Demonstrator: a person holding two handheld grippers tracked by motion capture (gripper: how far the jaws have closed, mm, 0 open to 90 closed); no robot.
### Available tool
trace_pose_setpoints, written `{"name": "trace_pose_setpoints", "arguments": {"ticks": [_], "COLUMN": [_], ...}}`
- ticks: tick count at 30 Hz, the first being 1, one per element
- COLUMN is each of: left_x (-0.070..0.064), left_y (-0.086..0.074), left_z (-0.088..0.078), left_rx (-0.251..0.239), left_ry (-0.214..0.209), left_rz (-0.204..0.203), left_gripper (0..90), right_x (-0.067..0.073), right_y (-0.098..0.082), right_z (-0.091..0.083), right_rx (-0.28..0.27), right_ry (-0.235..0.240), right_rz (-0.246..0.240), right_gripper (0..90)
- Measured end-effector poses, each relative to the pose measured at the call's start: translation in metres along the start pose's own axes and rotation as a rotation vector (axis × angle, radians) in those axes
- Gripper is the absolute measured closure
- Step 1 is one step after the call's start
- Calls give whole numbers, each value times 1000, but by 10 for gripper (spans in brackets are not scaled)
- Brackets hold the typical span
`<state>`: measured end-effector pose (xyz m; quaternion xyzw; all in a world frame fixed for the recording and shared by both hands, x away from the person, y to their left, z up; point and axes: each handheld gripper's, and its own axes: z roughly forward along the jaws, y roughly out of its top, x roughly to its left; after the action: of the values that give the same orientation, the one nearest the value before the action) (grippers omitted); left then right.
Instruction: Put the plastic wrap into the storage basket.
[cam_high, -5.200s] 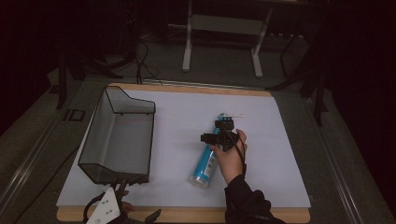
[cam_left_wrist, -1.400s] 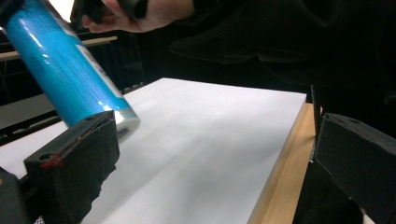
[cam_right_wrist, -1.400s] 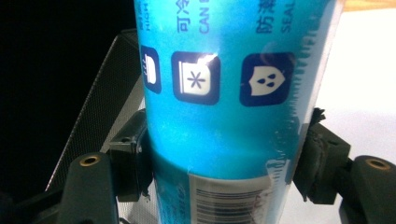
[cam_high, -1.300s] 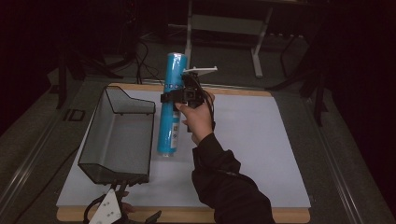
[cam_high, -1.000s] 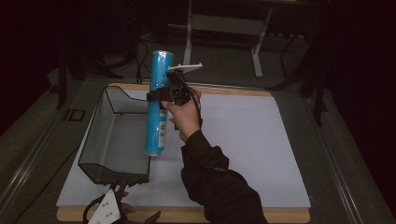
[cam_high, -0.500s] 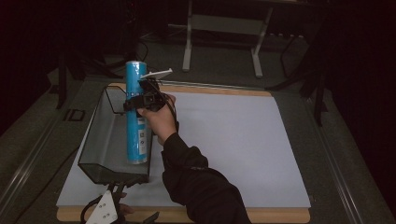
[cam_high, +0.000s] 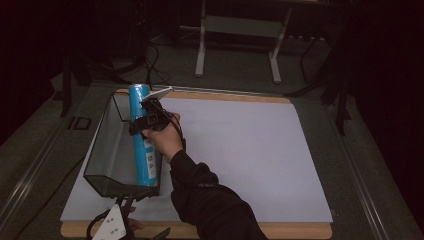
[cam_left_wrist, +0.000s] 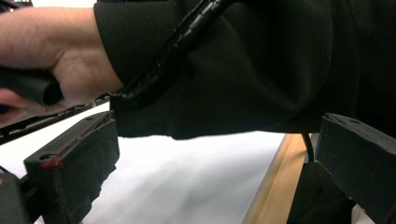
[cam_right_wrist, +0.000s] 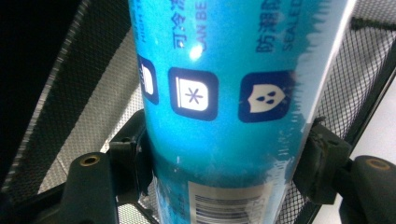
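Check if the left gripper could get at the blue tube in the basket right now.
Probably not easily: the left gripper sits open at the table's near edge, and the right sleeve crosses just ahead of it, while the right gripper already clamps the blue tube over the mesh basket.

Your left gripper (cam_left_wrist: 205, 186) is sitting with its jaws apart over the white mat (cam_left_wrist: 187, 177). Your other hand (cam_left_wrist: 56, 60) and dark sleeve (cam_left_wrist: 233, 65) are crossing in front, a cable (cam_left_wrist: 173, 51) trailing along the sleeve.

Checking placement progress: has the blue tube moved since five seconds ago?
Yes. The blue tube, gripped by the right tongs, went left from the white mat into the mesh basket.
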<state>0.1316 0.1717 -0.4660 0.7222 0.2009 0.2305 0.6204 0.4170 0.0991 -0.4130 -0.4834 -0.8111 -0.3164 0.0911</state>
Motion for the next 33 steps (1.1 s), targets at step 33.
{"name": "trace_pose_setpoints", "arguments": {"ticks": [33], "left_x": [1], "left_y": [0], "left_z": [-1], "left_rx": [-8], "left_ry": [-8], "left_rz": [-9], "left_gripper": [6], "right_x": [-17], "right_y": [-1], "right_z": [45], "right_rx": [-6], "right_ry": [-136], "right_rz": [142], "right_gripper": [313]}}
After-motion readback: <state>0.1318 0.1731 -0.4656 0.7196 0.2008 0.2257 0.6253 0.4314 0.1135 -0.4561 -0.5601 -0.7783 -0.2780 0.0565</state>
